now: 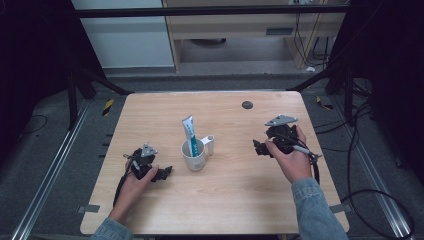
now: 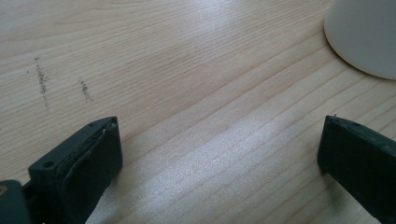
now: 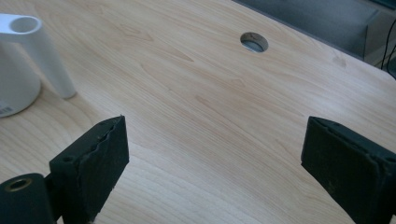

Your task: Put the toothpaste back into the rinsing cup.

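A white mug [image 1: 194, 159] stands at the middle of the wooden table [image 1: 235, 195], with a blue-and-white toothpaste tube [image 1: 189, 131] upright in it and its hollow handle [image 1: 209, 145] turned to the right. My left gripper [image 1: 164, 173] rests on the table just left of the mug, open, holding nothing. Its own view has the jaws [image 2: 219, 135] spread wide over bare wood, the mug [image 2: 364, 32] at upper right. My right gripper [image 1: 258, 148] lies to the mug's right, open and empty [image 3: 215, 135], with the mug [image 3: 14, 84] and its handle [image 3: 44, 56] at far left.
A round cable hole [image 1: 247, 104] sits near the table's far edge, also seen as the hole [image 3: 254, 42] in the right gripper view. Cables trail on the floor [image 1: 370, 165] to the right. A pale cabinet [image 1: 240, 30] stands beyond the table.
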`<act>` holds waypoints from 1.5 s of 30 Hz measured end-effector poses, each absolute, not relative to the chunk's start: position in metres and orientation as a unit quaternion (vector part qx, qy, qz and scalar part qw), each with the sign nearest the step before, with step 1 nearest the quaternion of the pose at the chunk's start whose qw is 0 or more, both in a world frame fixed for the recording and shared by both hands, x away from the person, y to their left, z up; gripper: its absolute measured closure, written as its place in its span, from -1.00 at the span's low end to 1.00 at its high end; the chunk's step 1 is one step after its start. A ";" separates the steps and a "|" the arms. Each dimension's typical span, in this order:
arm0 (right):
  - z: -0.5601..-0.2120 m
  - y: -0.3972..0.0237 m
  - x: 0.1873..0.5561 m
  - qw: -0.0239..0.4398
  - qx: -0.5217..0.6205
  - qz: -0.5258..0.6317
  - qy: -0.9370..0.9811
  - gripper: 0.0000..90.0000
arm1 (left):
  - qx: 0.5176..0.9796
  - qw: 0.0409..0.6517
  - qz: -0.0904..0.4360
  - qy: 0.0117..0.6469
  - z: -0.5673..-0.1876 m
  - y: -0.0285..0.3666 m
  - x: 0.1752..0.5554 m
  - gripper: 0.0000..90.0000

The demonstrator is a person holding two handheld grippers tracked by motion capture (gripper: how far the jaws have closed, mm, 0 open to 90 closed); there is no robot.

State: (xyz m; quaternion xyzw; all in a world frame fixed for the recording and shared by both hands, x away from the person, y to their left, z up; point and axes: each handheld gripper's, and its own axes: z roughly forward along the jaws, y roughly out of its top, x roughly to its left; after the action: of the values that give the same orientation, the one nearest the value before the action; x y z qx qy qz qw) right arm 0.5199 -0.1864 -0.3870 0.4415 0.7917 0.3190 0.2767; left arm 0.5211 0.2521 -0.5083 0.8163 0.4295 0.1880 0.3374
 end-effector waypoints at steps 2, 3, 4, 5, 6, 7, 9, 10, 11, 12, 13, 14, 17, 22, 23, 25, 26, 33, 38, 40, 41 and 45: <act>-0.389 -0.189 0.522 0.275 0.446 0.320 0.789 -0.82 | 0.816 0.338 0.188 0.430 -0.508 0.252 0.521 -1.00; -0.391 -0.192 0.524 0.272 0.449 0.319 0.789 -0.82 | 0.816 0.337 0.188 0.430 -0.508 0.252 0.521 -1.00; -0.396 -0.196 0.528 0.268 0.457 0.316 0.787 -0.80 | 0.816 0.337 0.188 0.430 -0.508 0.252 0.521 -1.00; -0.396 -0.196 0.528 0.268 0.457 0.316 0.787 -0.80 | 0.816 0.337 0.188 0.430 -0.508 0.252 0.521 -1.00; -0.402 -0.201 0.534 0.258 0.464 0.318 0.785 -0.77 | 0.816 0.337 0.188 0.430 -0.508 0.252 0.521 -1.00; -0.405 -0.202 0.535 0.255 0.467 0.316 0.785 -0.76 | 0.816 0.337 0.188 0.430 -0.508 0.252 0.521 -1.00; -0.411 -0.206 0.541 0.250 0.473 0.311 0.785 -0.75 | 0.816 0.338 0.188 0.430 -0.508 0.252 0.521 -1.00; -0.411 -0.206 0.541 0.250 0.473 0.311 0.785 -0.75 | 0.816 0.338 0.188 0.430 -0.508 0.252 0.521 -1.00; -0.418 -0.210 0.547 0.242 0.484 0.307 0.782 -0.74 | 0.816 0.338 0.188 0.430 -0.508 0.252 0.521 -1.00; -0.418 -0.210 0.547 0.242 0.484 0.307 0.782 -0.74 | 0.816 0.338 0.188 0.430 -0.508 0.252 0.521 -1.00; -0.425 -0.212 0.551 0.233 0.493 0.309 0.779 -0.72 | 0.816 0.338 0.188 0.430 -0.508 0.252 0.521 -1.00; -0.425 -0.212 0.551 0.233 0.493 0.309 0.779 -0.72 | 0.816 0.338 0.188 0.430 -0.508 0.252 0.521 -1.00; -0.436 -0.214 0.556 0.221 0.501 0.310 0.778 -0.70 | 0.816 0.337 0.188 0.429 -0.508 0.252 0.521 -1.00; -0.455 -0.214 0.564 0.207 0.513 0.303 0.776 -0.70 | 0.816 0.337 0.188 0.430 -0.508 0.252 0.521 -1.00; -0.462 -0.215 0.566 0.204 0.518 0.302 0.774 -0.70 | 0.816 0.337 0.188 0.430 -0.508 0.252 0.521 -1.00; -0.468 -0.218 0.568 0.200 0.525 0.302 0.770 -0.71 | 0.816 0.337 0.188 0.430 -0.508 0.252 0.521 -1.00; -0.470 -0.219 0.569 0.201 0.528 0.303 0.767 -0.71 | 0.816 0.337 0.188 0.430 -0.508 0.252 0.521 -1.00; -0.478 -0.221 0.571 0.197 0.545 0.317 0.751 -0.72 | 0.816 0.337 0.188 0.430 -0.508 0.252 0.521 -1.00; -0.485 -0.222 0.570 0.202 0.551 0.318 0.745 -0.72 | 0.816 0.337 0.188 0.429 -0.508 0.252 0.521 -1.00; -0.489 -0.223 0.570 0.200 0.556 0.319 0.741 -0.73 | 0.817 0.337 0.188 0.429 -0.508 0.252 0.521 -1.00; -0.494 -0.222 0.570 0.203 0.560 0.315 0.739 -0.74 | 0.816 0.337 0.188 0.429 -0.508 0.252 0.521 -1.00; -0.498 -0.221 0.569 0.216 0.561 0.323 0.731 -0.73 | 0.816 0.337 0.188 0.429 -0.508 0.252 0.521 -1.00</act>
State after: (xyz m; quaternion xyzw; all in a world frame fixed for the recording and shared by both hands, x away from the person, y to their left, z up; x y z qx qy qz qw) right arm 0.5692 -0.2212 -0.4977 0.5610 0.7311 0.3229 0.2156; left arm 0.5211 0.2521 -0.5083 0.8164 0.4294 0.1880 0.3372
